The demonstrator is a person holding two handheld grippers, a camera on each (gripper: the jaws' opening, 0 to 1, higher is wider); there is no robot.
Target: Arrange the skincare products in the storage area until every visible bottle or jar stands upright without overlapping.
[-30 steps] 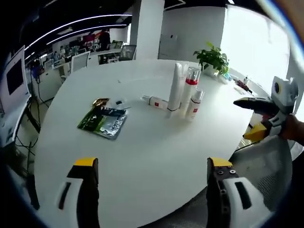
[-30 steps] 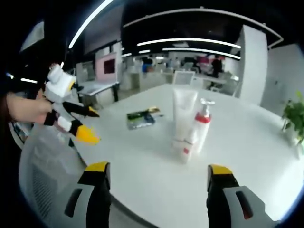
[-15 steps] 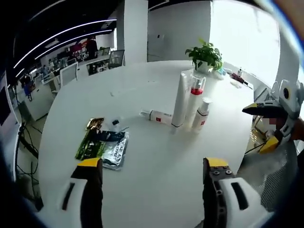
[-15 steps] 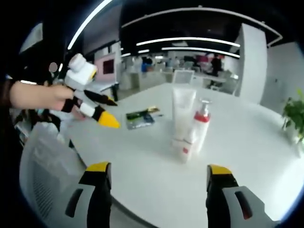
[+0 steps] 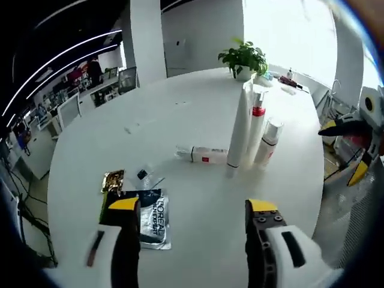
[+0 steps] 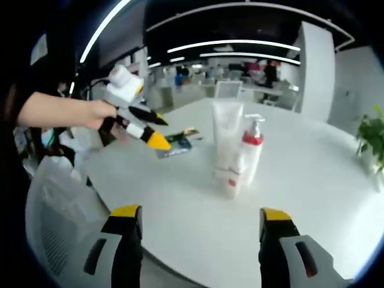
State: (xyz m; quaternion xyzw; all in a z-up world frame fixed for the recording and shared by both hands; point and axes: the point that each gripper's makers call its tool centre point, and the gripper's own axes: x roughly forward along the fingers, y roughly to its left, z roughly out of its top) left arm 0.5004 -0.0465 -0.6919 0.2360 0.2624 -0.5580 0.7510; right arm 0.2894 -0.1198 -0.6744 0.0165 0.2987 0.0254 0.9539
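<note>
Readable text, one item: we make out "L'OREAL" in white capitals on the flat dark-and-silver foil sachet (image 5: pixel 149 219), lying on the white round table (image 5: pixel 180 132) near the left gripper's jaws. Other labels illegible.

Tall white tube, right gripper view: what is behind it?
Beside and partly behind the tall white tube stands the red-collared pump bottle. The left gripper view shows a small bottle lying flat beside the tube; from the right gripper's side it is covered.
</note>
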